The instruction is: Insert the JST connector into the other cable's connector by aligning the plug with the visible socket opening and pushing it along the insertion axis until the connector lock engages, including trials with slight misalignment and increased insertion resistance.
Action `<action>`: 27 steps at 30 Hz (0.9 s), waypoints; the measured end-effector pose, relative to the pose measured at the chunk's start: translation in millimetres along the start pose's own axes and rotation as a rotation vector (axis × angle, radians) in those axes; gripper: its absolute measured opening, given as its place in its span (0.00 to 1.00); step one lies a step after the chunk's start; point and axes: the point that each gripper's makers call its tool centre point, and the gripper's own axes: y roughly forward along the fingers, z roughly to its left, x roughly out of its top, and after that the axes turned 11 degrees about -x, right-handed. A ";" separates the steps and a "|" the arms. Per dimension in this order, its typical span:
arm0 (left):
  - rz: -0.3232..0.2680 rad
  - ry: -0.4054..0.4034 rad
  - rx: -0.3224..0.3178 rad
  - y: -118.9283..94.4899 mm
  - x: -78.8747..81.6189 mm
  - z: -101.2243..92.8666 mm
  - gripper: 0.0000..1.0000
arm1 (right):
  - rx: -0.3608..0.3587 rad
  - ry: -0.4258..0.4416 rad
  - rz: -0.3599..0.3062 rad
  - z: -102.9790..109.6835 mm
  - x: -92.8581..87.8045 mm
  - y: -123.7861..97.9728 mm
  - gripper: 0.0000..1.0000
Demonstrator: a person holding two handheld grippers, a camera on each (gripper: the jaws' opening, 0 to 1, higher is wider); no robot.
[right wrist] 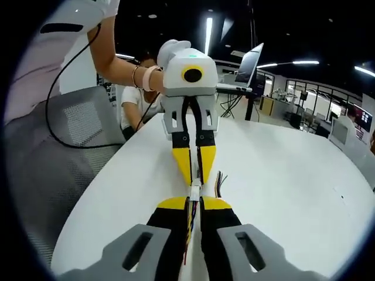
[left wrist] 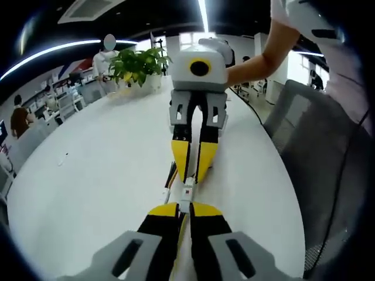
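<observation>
Your 2 grippers meet nose to nose over the white desk (left wrist: pixel 88 175), near its edge by the grey chair (left wrist: pixel 316 134).

In the left gripper view, your left gripper (left wrist: pixel 184 206) has its yellow jaws pressed together on a white connector (left wrist: pixel 186 196), whose wires (left wrist: pixel 177 257) run back between the jaws. Facing it, your right gripper (left wrist: pixel 192 175) has its tips nearly together on the far end of the same white piece; dark wires (left wrist: pixel 170 174) trail beside it on the desk.

In the right gripper view, the right gripper (right wrist: pixel 195 202) is clamped on its connector (right wrist: pixel 195 191), coloured wires (right wrist: pixel 190 218) running back between the jaws. The left gripper (right wrist: pixel 195 178) meets it tip to tip. You cannot tell whether the 2 halves are fully seated.

A plant (left wrist: pixel 137 64) stands at the desk's far end.
</observation>
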 end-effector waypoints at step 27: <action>0.045 0.065 -0.025 9.7 1.7 -3.7 0.00 | 0.008 0.001 0.074 3.2 -19.0 8.4 0.04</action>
